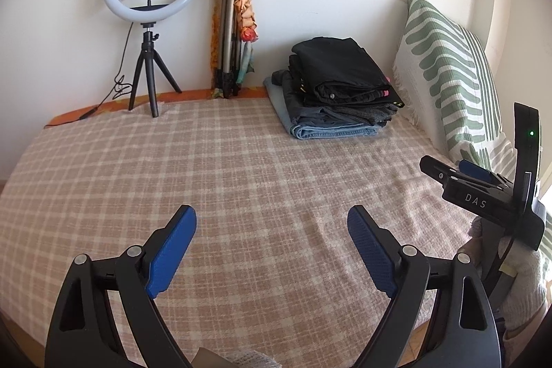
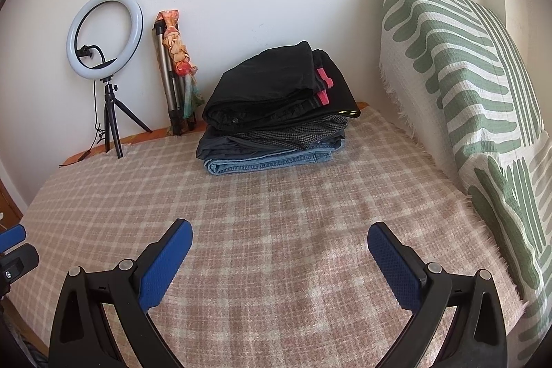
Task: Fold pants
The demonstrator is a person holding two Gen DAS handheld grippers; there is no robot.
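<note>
A stack of folded pants [image 1: 336, 90] lies at the far side of the bed by the wall, black pairs on top and blue jeans at the bottom; it also shows in the right wrist view [image 2: 276, 112]. My left gripper [image 1: 272, 223] is open and empty, above the checked bedspread [image 1: 207, 168]. My right gripper [image 2: 279, 235] is open and empty, above the bedspread [image 2: 276, 202] and well short of the stack. The right gripper's body [image 1: 483, 195] shows at the right edge of the left wrist view.
A ring light on a small tripod [image 1: 151, 23] stands at the far left by the wall [image 2: 107, 57]. A folded tripod with an orange scarf [image 1: 234, 37] leans on the wall. A green-and-white patterned pillow [image 2: 465, 85] stands along the right side.
</note>
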